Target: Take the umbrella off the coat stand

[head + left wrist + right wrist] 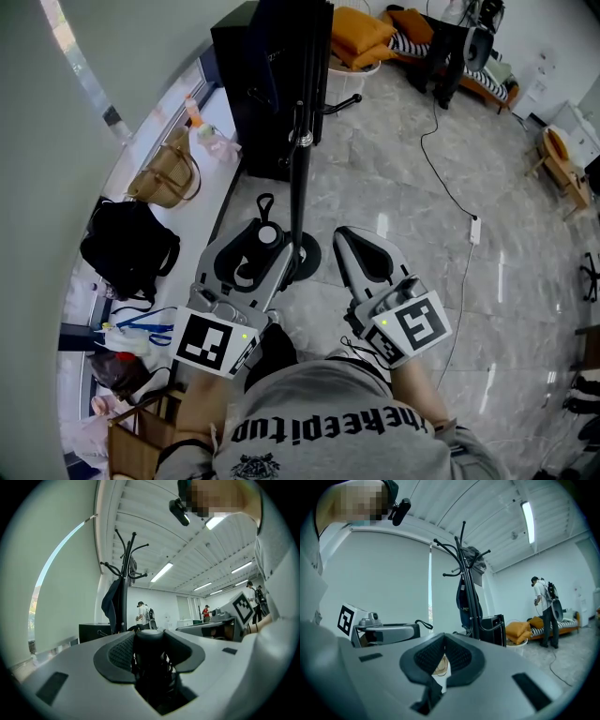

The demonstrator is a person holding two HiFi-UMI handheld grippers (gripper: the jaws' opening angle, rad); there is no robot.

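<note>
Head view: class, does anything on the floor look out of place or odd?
A white power strip lies out on the open floor, its black cable trailing loose across it. That looks like a trip hazard. Nothing appears spilled or broken.

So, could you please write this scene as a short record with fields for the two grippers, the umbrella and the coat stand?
left gripper: shut on a folded black umbrella with a wrist strap
right gripper: shut, nothing between the jaws
coat stand: tall black metal pole with curved hooks; a dark garment hangs on it
umbrella place: off the hooks, beside the pole in the head view
floor: glossy grey stone tiles
</note>
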